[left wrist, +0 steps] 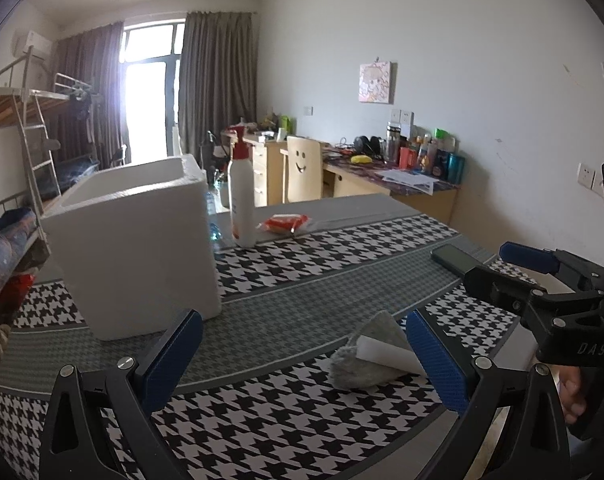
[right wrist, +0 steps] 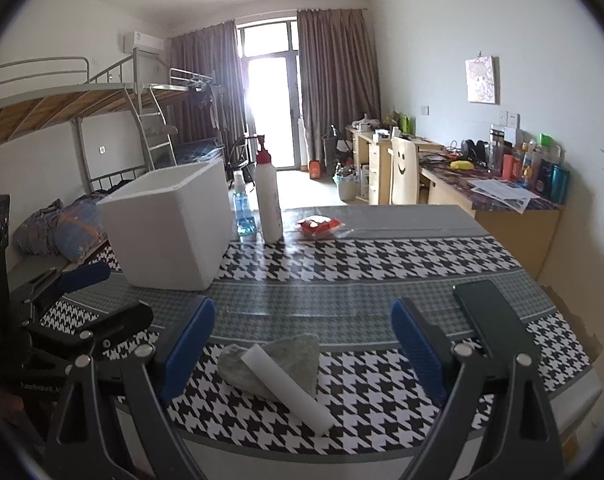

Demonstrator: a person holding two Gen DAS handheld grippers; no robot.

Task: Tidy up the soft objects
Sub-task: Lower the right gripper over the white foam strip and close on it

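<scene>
step in hand appears to be the approach: left tongs [left wrist: 302, 360] and right tongs [right wrist: 302, 354] both released and empty, grey plush cloth [right wrist: 290, 360] with white foam strip [right wrist: 288, 388] lying on the worktop [right wrist: 381, 264] near its front edge, white foam box [right wrist: 170, 224] well apart, so the next move likely calls for closing on the cloth.

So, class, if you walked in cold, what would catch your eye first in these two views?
Probably the big white foam box standing open on the left of the houndstooth tablecloth. Next, the grey fuzzy cloth with a white foam strip lying across it, near the front edge between the open right gripper. Behind the box stands a tall white pump bottle.
</scene>
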